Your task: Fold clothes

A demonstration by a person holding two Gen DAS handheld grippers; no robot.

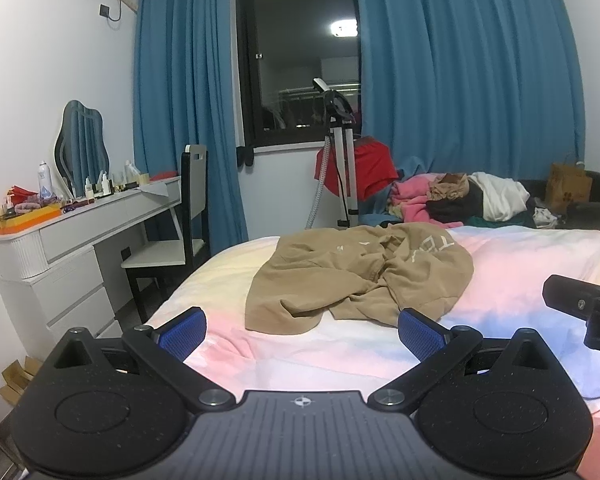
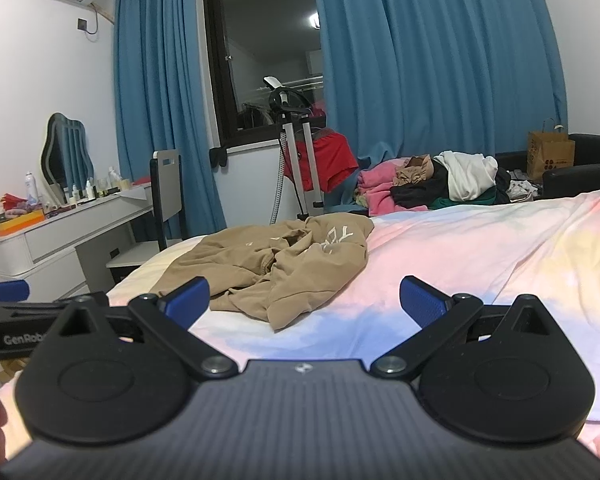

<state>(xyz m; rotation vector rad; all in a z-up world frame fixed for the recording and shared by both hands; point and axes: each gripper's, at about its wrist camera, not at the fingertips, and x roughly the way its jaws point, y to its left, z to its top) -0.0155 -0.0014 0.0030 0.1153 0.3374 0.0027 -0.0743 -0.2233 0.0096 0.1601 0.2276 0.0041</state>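
Observation:
A tan garment (image 1: 360, 276) with pale lettering lies crumpled on the pastel bedsheet (image 1: 520, 272), just beyond my left gripper (image 1: 302, 332), which is open with nothing between its blue pads. In the right wrist view the same tan garment (image 2: 276, 268) lies ahead and to the left of my right gripper (image 2: 304, 300), also open and holding nothing. The right gripper's body (image 1: 580, 308) shows at the right edge of the left wrist view. The left gripper's body (image 2: 28, 320) shows at the left edge of the right wrist view.
A heap of mixed clothes (image 2: 432, 186) sits past the bed's far edge beside a black sofa (image 2: 580, 172) with a paper bag (image 2: 550, 154). A garment steamer stand (image 1: 342, 168), a chair (image 1: 172, 248) and a cluttered dressing table (image 1: 80, 224) stand at the left.

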